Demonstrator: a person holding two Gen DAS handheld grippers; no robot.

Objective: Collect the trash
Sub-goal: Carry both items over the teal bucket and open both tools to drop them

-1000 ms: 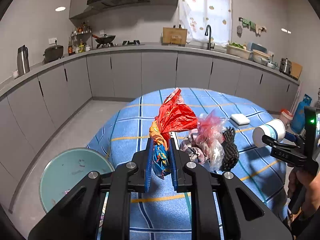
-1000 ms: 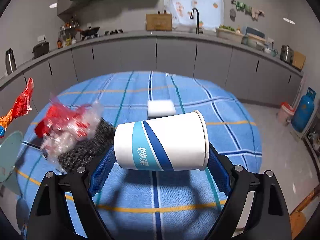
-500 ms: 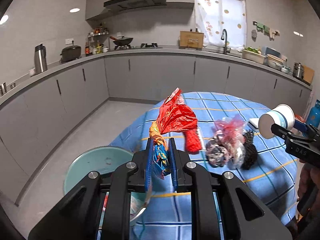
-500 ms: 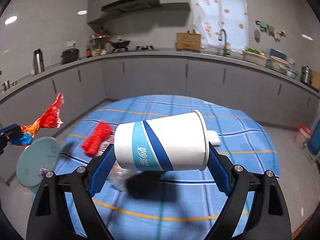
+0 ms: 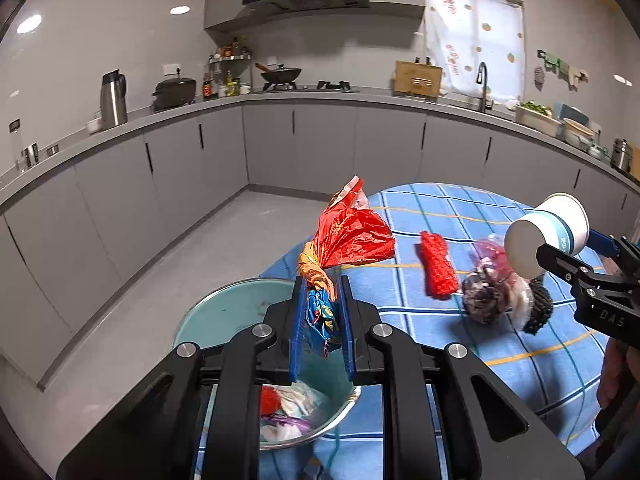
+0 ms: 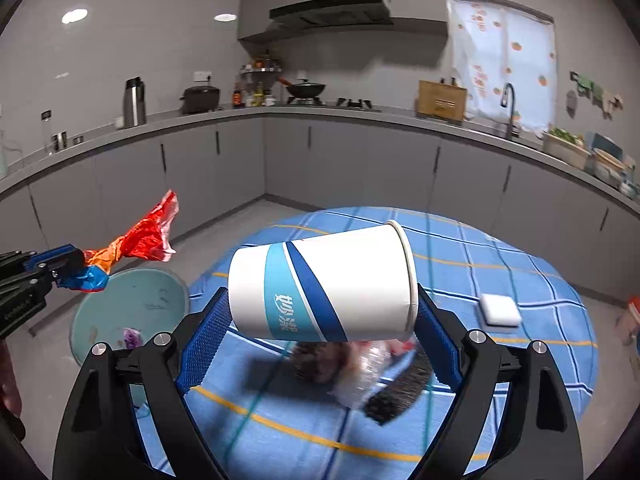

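Left gripper [image 5: 322, 330]: closed on the twisted neck of a red foil wrapper [image 5: 352, 236]; lower centre of the left wrist view; pads pinching the blue-and-orange end, red part fanning up and to the right.
Right gripper [image 6: 320, 334]: jaws wide but clamped on a paper cup [image 6: 322, 286] lying sideways between the pads, mouth to the right; centre of the right wrist view.
Bin [image 5: 224, 312]: teal pail, lower centre-left of the left wrist view, just below the left gripper beside the table edge; some scraps already lay inside.
Table [image 5: 460, 216]: blue checked cloth, right half of the frame; a red mesh scrap [image 5: 438, 266], a clear plastic bundle [image 5: 494, 280] touching a dark mesh piece [image 5: 538, 308], and a white block [image 6: 500, 310] lay on it.
Wrapper handling: judged very light, crinkly and slippery; the bunched neck looked the surest hold, since a flat face would likely slide out.
Cup handling: judged light, thin-walled and easily crushed; holding across the mid body with gentle pressure seemed right; the rim was likely the stiffest part.
Stage: both pieces appeared headed for the bin; table litter not yet collected.
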